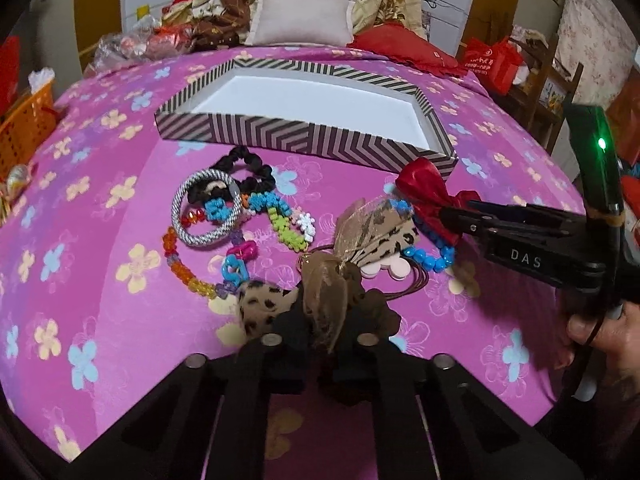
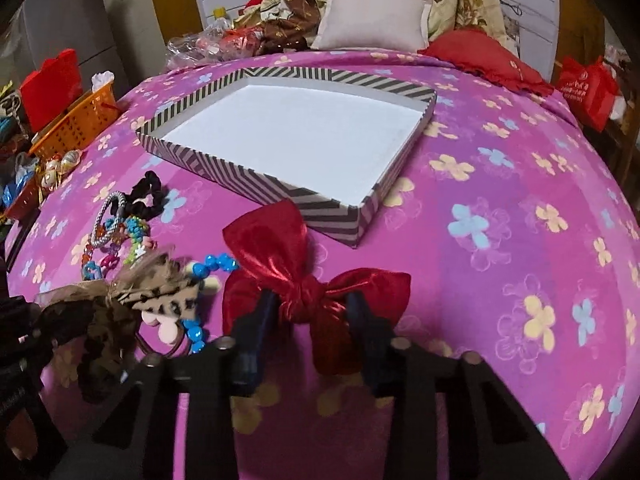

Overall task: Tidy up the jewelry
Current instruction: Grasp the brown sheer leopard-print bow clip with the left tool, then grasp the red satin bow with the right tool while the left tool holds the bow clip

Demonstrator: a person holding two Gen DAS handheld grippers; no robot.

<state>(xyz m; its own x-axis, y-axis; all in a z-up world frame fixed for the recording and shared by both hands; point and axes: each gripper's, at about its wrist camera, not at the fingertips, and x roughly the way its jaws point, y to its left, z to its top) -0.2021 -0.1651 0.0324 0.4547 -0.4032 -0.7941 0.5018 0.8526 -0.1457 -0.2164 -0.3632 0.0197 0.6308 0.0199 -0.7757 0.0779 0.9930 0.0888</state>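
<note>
Left gripper (image 1: 322, 322) clamped on brown bow (image 1: 320, 300), right gripper (image 2: 312, 304) on red bow (image 2: 308, 280) (knot only in right view)

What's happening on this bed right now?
A person is sorting hair accessories with two handheld grippers. The left gripper is shut on a brown bow; the right gripper is clamped on a red bow. The striped box behind is empty, and the other pieces still lie in a pile.
</note>
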